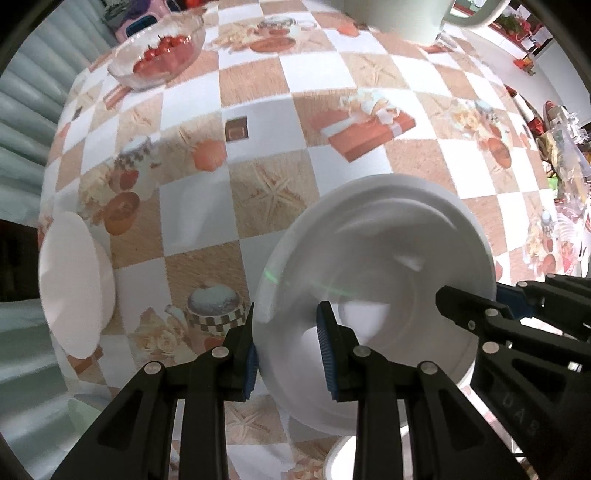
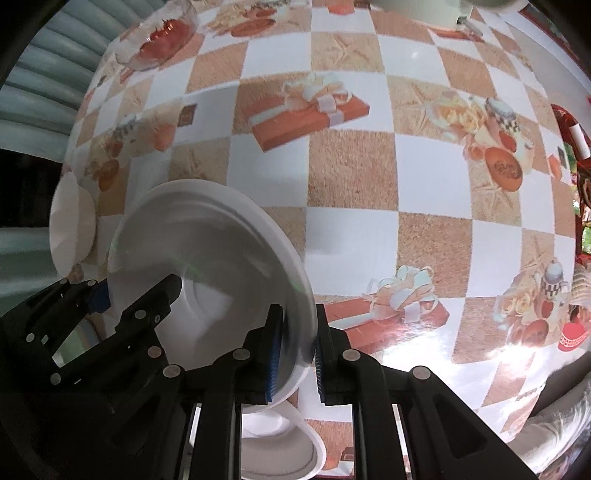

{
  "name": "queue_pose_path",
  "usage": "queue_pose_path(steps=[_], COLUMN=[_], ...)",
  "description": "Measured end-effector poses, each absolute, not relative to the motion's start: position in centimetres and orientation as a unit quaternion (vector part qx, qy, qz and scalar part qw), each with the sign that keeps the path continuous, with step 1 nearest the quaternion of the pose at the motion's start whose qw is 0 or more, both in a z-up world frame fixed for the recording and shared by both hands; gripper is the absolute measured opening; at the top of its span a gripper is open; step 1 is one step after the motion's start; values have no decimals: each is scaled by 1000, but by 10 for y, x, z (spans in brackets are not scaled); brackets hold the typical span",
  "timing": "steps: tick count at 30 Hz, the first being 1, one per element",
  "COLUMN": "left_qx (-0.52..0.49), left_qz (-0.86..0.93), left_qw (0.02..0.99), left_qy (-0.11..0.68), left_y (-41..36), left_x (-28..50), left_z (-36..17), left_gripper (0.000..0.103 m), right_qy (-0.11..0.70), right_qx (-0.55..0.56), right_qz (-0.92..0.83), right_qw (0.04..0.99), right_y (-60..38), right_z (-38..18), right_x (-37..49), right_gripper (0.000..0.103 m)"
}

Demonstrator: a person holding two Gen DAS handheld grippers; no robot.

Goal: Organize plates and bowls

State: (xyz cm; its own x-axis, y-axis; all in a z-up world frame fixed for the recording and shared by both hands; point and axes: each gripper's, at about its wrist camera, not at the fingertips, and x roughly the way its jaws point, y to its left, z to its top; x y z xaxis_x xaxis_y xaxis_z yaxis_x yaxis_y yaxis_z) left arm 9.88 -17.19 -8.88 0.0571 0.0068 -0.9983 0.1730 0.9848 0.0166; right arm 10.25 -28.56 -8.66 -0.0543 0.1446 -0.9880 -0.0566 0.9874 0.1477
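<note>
- Now both grippers point down at the desk (image 1: 255, 107), which has a cloth of white and tan squares with pictures of teapots and gift boxes.
- The left gripper (image 1: 290, 352) is pinching one edge of a white plate (image 1: 369, 236) — one blue pad sits under the rim and the other presses inside the plate.
- The right gripper (image 2: 297, 352) is nearly closed on the other edge of the same plate (image 2: 207, 243), with the thin rim squeezed between its blue pads.
- The plate hangs between the two grippers, tilted, above the desk. It looks a bit blurry.
- Another white dish (image 2: 291, 443) sits on the desk right under the held plate.
- A white bowl (image 1: 75, 284) sits near the left edge of the desk, well apart from the plate.
- A glass bowl (image 1: 159, 51) with red tomatoes in it stands at the far corner — nothing is touching it.
- A pale jug (image 1: 399, 18) stands at the far side of the desk.
</note>
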Motion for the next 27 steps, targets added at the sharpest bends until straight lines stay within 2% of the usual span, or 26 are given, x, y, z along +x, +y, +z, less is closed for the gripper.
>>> queue_pose_path(steps=[12,27], left_qx=[85,120], left_qz=[-76,-122], left_qw=[747,732], left_qy=[655,659], left_y=[-186,-201], left_x=[66,13], left_z=[-35,-26], left_gripper=[31,31], right_qy=[701,715], right_qx=[30,56], right_qz=[63,29], right_qw=[709,697], right_y=[-295,-298], right_z=[-42,-33], right_x=[80,12], right_gripper=[17,17])
